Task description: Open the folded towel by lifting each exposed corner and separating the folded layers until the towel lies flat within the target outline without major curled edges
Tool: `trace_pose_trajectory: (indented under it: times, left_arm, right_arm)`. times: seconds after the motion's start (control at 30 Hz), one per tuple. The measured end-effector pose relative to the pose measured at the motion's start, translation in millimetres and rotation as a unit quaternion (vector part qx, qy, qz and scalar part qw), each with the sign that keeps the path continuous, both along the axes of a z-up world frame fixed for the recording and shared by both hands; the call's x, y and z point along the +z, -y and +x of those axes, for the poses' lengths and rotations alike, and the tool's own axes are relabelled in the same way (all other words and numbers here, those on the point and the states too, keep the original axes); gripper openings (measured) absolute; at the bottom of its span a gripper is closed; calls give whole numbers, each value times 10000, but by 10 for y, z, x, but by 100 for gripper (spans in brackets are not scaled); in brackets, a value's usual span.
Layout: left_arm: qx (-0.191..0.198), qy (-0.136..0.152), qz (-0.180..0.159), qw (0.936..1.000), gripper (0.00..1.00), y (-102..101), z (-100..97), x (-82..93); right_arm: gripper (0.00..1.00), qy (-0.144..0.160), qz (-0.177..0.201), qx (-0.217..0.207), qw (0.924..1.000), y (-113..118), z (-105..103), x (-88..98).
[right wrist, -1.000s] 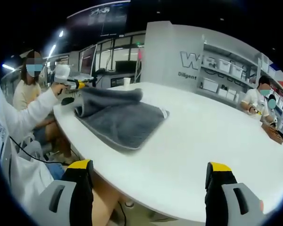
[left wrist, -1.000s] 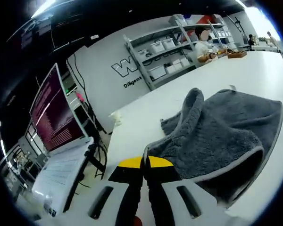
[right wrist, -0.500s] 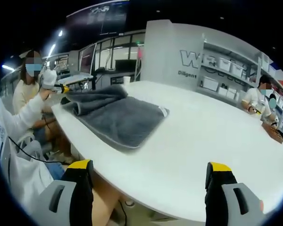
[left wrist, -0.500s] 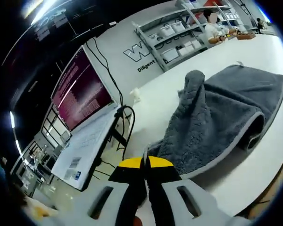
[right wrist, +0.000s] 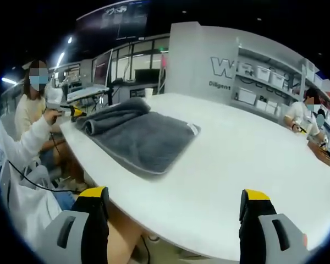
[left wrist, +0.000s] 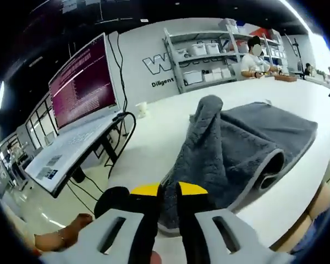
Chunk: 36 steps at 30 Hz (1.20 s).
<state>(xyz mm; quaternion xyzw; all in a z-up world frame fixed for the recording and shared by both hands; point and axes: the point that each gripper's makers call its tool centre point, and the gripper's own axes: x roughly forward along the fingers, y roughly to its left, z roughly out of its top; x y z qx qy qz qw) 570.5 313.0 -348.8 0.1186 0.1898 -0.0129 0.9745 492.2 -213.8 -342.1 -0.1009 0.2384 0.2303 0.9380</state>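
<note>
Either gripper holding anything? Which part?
Left gripper is shut on the grey towel's near corner edge; right gripper is open, holding nothing.

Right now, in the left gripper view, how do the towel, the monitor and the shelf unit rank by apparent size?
1. towel, though nearness enlarges it
2. monitor
3. shelf unit, far away, so its real size is unsure

Bare table (right wrist: 247, 165) right of towel (right wrist: 140, 137); monitor (left wrist: 80, 82) crowds left.
</note>
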Motion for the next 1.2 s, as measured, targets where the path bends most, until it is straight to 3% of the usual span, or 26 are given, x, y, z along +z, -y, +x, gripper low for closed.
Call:
trace_pose_trajectory:
  times: [0.1,0.23,0.3,0.43,0.5,0.57,0.63,0.73,0.93,1.07,1.1,1.13,1.2]
  left_arm:
    - [-172,-108,-282,9994,32,76,-10,-1]
    - [-562,60,-703,9959,48,205,1,161]
    - [-760,158,-724,9944,56,264,-10,230]
    - [-1591,-21,-941,9828,72,538,-68,244]
    - [-1827,-180,-1189,9758,81,652,-85,201]
    - [-1970,-217,-1165,9732,88,708,-91,164]
    - [-2140,-295,-955,9717,92,751,-106,112]
    - [-2275,-381,-907,9688,98,791,-141,92]
    - [-2638,-277,-1326,9550,100,880,-282,193]
    - [-2690,-197,-1353,9534,100,872,-305,236]
    - [-2702,-198,-1340,9532,100,863,-302,236]
    - [-2700,-203,-1338,9533,100,856,-299,230]
    - [-2694,-218,-1320,9537,100,848,-302,187]
  right_arm:
    - [99,-55,-7,69,10000,-90,36,-49]
    - [99,-189,220,313,9991,-338,97,-149]
    - [99,-446,352,468,9973,-484,81,-250]
    - [99,-757,527,668,9935,-689,97,-387]
    - [99,-924,570,703,9916,-733,108,-452]
    - [99,-1083,577,728,9898,-789,134,-518]
    - [99,-1176,611,780,9881,-837,141,-542]
    - [99,-1246,676,828,9864,-936,156,-557]
    - [99,-1528,708,877,9818,-1068,175,-675]
    - [99,-1625,874,855,9791,-1131,204,-725]
    - [98,-1464,943,796,9815,-1133,266,-699]
    - [98,-1560,991,736,9800,-1128,256,-710]
    - [93,-1476,1040,695,9811,-1136,310,-700]
